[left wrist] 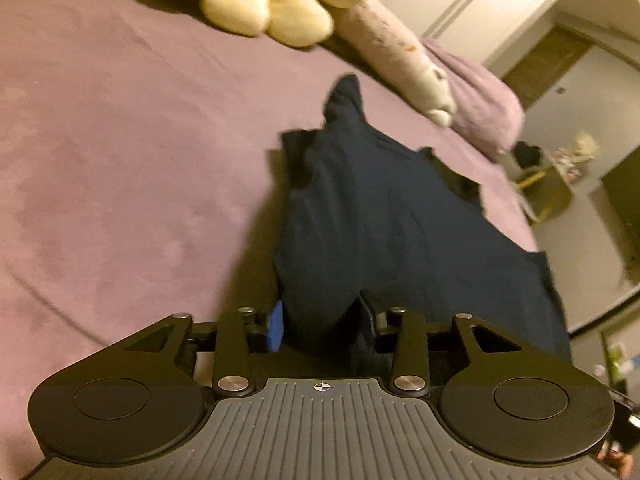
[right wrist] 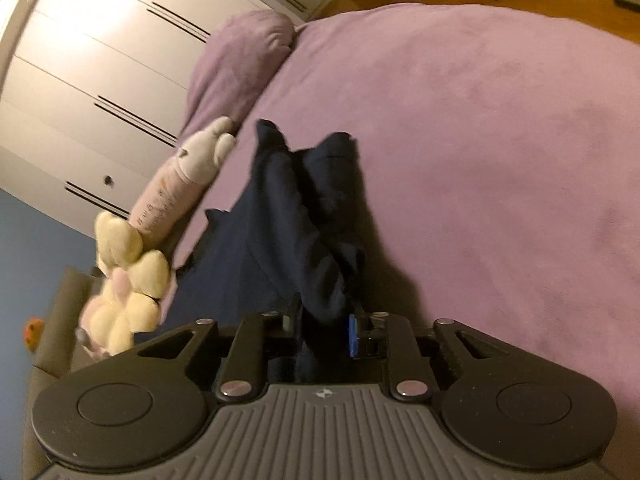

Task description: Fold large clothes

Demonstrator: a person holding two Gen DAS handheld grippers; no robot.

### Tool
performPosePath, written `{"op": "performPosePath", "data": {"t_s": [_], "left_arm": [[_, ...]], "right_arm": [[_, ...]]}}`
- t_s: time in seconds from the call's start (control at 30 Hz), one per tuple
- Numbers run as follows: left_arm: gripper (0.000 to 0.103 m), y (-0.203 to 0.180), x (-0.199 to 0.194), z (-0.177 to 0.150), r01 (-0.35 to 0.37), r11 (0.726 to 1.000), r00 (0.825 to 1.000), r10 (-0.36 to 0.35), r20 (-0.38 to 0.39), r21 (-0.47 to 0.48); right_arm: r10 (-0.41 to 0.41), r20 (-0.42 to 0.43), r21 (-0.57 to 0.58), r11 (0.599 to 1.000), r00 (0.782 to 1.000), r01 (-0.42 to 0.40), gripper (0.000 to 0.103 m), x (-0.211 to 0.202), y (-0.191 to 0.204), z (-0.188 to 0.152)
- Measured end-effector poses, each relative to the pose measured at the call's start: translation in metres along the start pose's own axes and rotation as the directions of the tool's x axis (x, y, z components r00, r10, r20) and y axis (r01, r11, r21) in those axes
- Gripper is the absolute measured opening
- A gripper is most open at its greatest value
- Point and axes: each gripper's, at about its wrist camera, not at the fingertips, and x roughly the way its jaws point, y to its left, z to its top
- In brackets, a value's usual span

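A dark navy garment [left wrist: 384,216] lies bunched on the purple bed [left wrist: 120,168] and stretches away from both grippers. My left gripper [left wrist: 320,320] is shut on one near edge of the garment; its blue pad [left wrist: 276,326] shows beside the cloth. My right gripper [right wrist: 324,328] is shut on another bunch of the same garment [right wrist: 288,216], with a blue pad [right wrist: 353,336] showing at its right. The fingertips are mostly hidden by fabric. The far end of the garment reaches toward the pillow.
A cream flower plush [left wrist: 264,0] and a long pink plush [left wrist: 396,60] lie at the head of the bed beside a purple pillow [left wrist: 480,100]. White wardrobe doors [right wrist: 100,80] stand beyond. The bed edge [left wrist: 536,240] drops to the floor with clutter [left wrist: 552,184].
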Motion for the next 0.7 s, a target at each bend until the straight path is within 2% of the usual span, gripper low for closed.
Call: {"op": "performPosePath", "data": {"t_s": [0.07, 0.13, 0.2, 0.23, 0.3, 0.37, 0.43, 0.5, 0.57, 0.7], "left_arm": [[0.052, -0.001, -0.01, 0.006, -0.06, 0.998, 0.997, 0.06, 0.047, 0.012], [0.062, -0.01, -0.018, 0.013, -0.123, 0.991, 0.988, 0.118, 0.101, 0.052], [0.065, -0.027, -0.012, 0.022, -0.189, 0.975, 0.976, 0.174, 0.127, 0.116], [0.07, -0.038, -0.007, 0.025, -0.217, 0.966, 0.97, 0.197, 0.139, 0.143], [0.075, -0.061, 0.009, 0.029, -0.246, 0.953, 0.963, 0.218, 0.161, 0.177], [0.078, -0.084, 0.028, 0.03, -0.247, 0.948, 0.962, 0.213, 0.173, 0.2], [0.08, -0.104, 0.05, 0.033, -0.231, 0.946, 0.967, 0.198, 0.159, 0.226], [0.081, -0.12, 0.075, 0.033, -0.215, 0.945, 0.973, 0.187, 0.133, 0.246], [0.081, -0.133, 0.099, 0.033, -0.223, 0.94, 0.973, 0.197, 0.121, 0.259], [0.083, -0.151, 0.139, 0.028, -0.272, 0.912, 0.96, 0.237, 0.147, 0.307]], "right_arm": [[-0.088, 0.034, -0.078, 0.993, 0.996, 0.09, 0.031, -0.008, 0.01, 0.004], [-0.168, 0.121, -0.197, 0.962, 0.978, 0.19, 0.033, -0.019, 0.028, 0.008], [-0.207, 0.204, -0.312, 0.913, 0.957, 0.264, 0.046, -0.024, 0.051, 0.007], [-0.212, 0.227, -0.356, 0.89, 0.95, 0.284, 0.049, -0.023, 0.061, 0.005], [-0.165, 0.235, -0.42, 0.871, 0.958, 0.253, 0.049, -0.012, 0.082, 0.005], [-0.094, 0.215, -0.47, 0.863, 0.972, 0.187, 0.048, 0.011, 0.105, 0.003], [-0.039, 0.213, -0.522, 0.84, 0.976, 0.147, 0.04, 0.038, 0.13, -0.003], [-0.006, 0.213, -0.566, 0.814, 0.977, 0.129, 0.023, 0.067, 0.153, -0.008], [0.017, 0.217, -0.606, 0.786, 0.976, 0.121, 0.016, 0.099, 0.176, -0.013], [0.045, 0.192, -0.681, 0.726, 0.98, 0.1, 0.014, 0.141, 0.203, -0.029]]}}
